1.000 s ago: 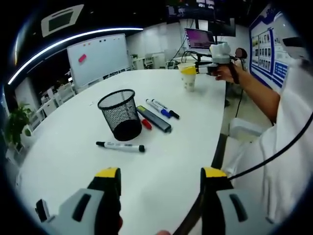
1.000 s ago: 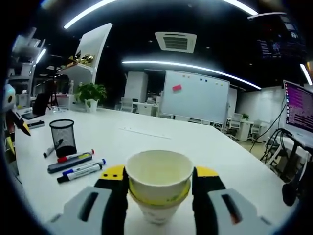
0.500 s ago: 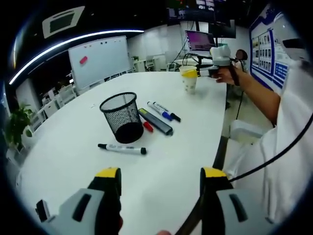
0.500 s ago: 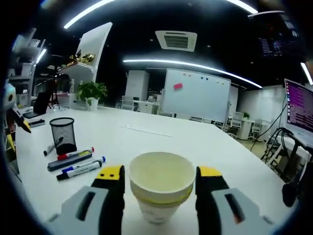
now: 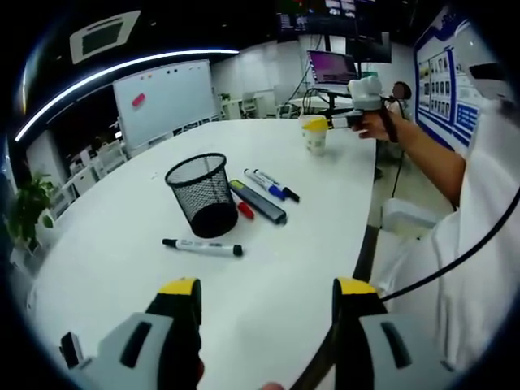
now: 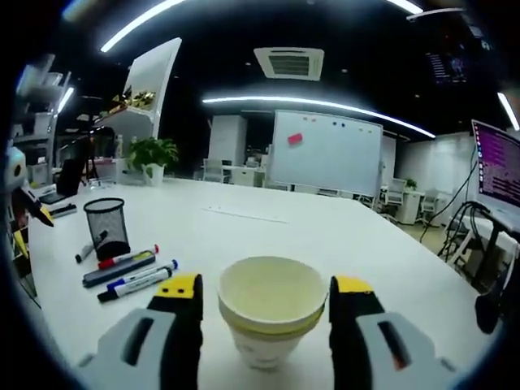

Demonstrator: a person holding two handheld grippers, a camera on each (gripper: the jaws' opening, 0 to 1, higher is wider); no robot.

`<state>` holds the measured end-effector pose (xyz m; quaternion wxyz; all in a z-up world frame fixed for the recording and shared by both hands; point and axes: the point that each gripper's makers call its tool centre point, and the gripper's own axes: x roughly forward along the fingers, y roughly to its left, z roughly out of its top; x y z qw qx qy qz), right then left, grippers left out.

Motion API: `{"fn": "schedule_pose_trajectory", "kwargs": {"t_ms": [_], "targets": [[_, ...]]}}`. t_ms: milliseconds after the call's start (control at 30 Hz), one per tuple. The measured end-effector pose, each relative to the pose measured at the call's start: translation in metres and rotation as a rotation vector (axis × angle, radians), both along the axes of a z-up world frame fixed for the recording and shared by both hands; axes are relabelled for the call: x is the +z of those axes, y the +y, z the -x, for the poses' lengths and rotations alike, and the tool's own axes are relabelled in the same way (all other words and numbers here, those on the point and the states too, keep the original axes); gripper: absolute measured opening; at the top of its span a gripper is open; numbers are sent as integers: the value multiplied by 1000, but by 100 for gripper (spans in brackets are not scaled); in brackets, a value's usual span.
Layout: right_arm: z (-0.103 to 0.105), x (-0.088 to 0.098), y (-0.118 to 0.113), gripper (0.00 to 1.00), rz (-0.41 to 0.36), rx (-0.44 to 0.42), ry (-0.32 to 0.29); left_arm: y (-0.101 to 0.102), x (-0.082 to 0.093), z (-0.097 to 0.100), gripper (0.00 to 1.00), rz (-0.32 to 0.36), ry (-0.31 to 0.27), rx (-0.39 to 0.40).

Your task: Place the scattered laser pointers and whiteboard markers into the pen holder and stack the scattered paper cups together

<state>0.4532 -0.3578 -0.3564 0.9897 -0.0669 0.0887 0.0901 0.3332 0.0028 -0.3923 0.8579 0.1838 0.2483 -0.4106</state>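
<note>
Black mesh pen holder [image 5: 201, 192], white table [image 5: 122, 252], cream yellow-banded paper cups [image 6: 271, 317]

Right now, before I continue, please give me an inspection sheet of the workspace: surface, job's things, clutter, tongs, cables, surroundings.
Surface: white table, mostly bare.
Job's things: mesh holder upright, no pens seen in it; black marker lying in front of it; red marker, grey pointer and two blue-capped markers beside it; cups nested, standing.
Clutter: nothing seen.
Tongs: left tongs open, holding nothing; right tongs open, one jaw on each side of the cups, with gaps.
Cables: black cable running across the person's white clothes.
Surroundings: whiteboard, plant, lit screen.
</note>
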Motion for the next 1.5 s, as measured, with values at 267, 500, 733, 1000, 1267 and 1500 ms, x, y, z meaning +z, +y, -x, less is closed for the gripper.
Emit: {"fn": "schedule_pose_trajectory", "kwargs": {"t_ms": [267, 500, 733, 1000, 1267, 1500], "targets": [[0, -4, 0, 73, -5, -4, 16, 1, -1, 0, 66, -3, 4, 1], [0, -2, 2, 85, 1, -2, 11, 1, -2, 1, 66, -5, 5, -1], [0, -1, -1, 91, 1, -11, 9, 1, -2, 1, 66, -3, 6, 0], [1, 4, 2, 93, 7, -7, -10, 1, -3, 0, 66, -4, 8, -4], [1, 11, 6, 92, -1, 7, -37, 2, -2, 0, 66, -6, 7, -5], [4, 20, 12, 94, -1, 23, -71, 2, -2, 0, 66, -10, 7, -8]]}}
